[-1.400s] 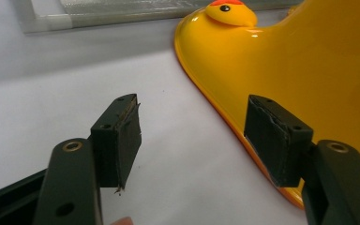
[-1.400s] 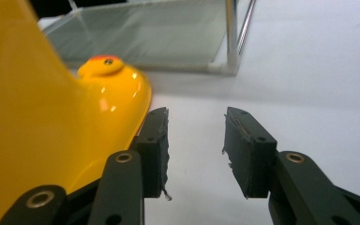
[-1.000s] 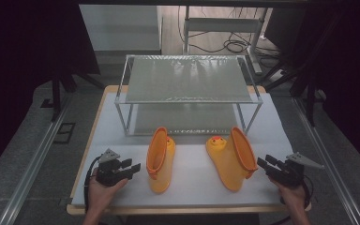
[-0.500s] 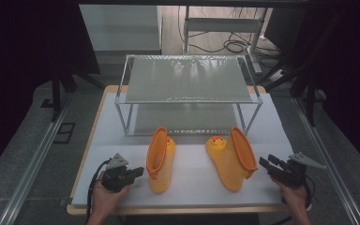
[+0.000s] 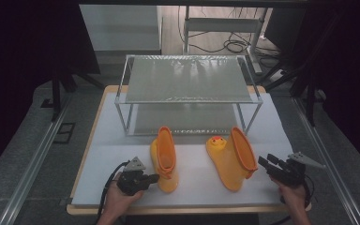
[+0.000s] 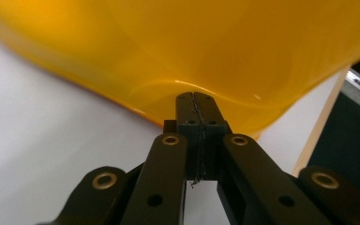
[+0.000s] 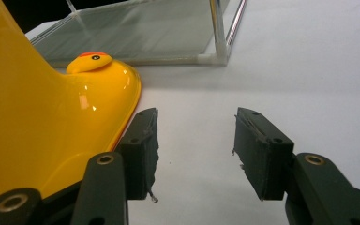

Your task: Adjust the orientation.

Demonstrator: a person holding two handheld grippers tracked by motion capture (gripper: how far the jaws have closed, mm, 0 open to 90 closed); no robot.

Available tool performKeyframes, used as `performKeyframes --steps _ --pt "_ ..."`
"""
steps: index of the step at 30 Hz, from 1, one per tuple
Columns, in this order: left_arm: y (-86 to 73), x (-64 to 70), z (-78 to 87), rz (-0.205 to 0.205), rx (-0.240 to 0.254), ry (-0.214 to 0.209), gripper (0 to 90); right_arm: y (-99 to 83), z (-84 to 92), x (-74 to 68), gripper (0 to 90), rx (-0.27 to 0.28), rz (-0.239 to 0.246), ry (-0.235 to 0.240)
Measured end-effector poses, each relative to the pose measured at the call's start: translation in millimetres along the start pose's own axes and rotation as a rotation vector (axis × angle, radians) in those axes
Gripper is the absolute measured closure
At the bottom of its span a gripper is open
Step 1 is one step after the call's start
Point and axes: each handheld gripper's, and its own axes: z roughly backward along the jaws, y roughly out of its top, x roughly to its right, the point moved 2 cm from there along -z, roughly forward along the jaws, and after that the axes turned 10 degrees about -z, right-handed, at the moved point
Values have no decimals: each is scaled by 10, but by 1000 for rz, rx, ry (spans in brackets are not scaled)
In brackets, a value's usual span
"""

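Two yellow rubber boots stand on the white mat. The left boot (image 5: pixel 165 159) has its toe towards me. My left gripper (image 5: pixel 155 177) is at its left side, by the toe. In the left gripper view that gripper (image 6: pixel 196 96) is shut with nothing between its jaws, and its tips are right against the boot's glossy wall (image 6: pixel 192 42). The right boot (image 5: pixel 232 157) carries a duck face on its toe. My right gripper (image 5: pixel 263 161) is just to its right. In the right gripper view it (image 7: pixel 194 136) stands open over bare mat, one jaw beside the boot (image 7: pixel 37 122).
A two-tier rack (image 5: pixel 187 79) with metal legs and pale shelves stands behind the boots; its corner leg (image 7: pixel 218 33) is close ahead of my right gripper. The white mat (image 5: pixel 197 187) lies on a wooden table, whose edge (image 6: pixel 318 136) is near the left boot.
My left gripper has slid right across the mat up to the left boot. The right gripper and both boots have stayed put.
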Motion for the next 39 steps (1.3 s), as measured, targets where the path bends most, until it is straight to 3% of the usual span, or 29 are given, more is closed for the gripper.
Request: performKeyframes --steps 7,13,16,19,21,24,30,36,39 --pt "116 59 -160 -22 5 -37 882 34 -18 -10 493 1 1 8" --pt "108 76 -162 -23 30 -59 799 1 14 -21 482 7 -7 22" --pt "101 60 -131 -28 34 -31 560 -8 19 -25 478 8 10 29" --pt "108 -66 23 2 70 24 459 -24 37 -61 460 20 74 31" --pt "102 -138 102 29 94 58 425 -24 65 -72 456 34 87 29" --pt "63 -241 212 74 122 107 396 6 104 -87 453 33 69 39" --pt "-19 -350 332 118 151 156 387 84 174 -152 455 -3 71 74" --pt "-28 -421 420 127 164 168 376 543 445 -409 440 -14 95 93" --pt "-35 -431 429 128 165 168 375 835 562 -642 444 -51 142 93"
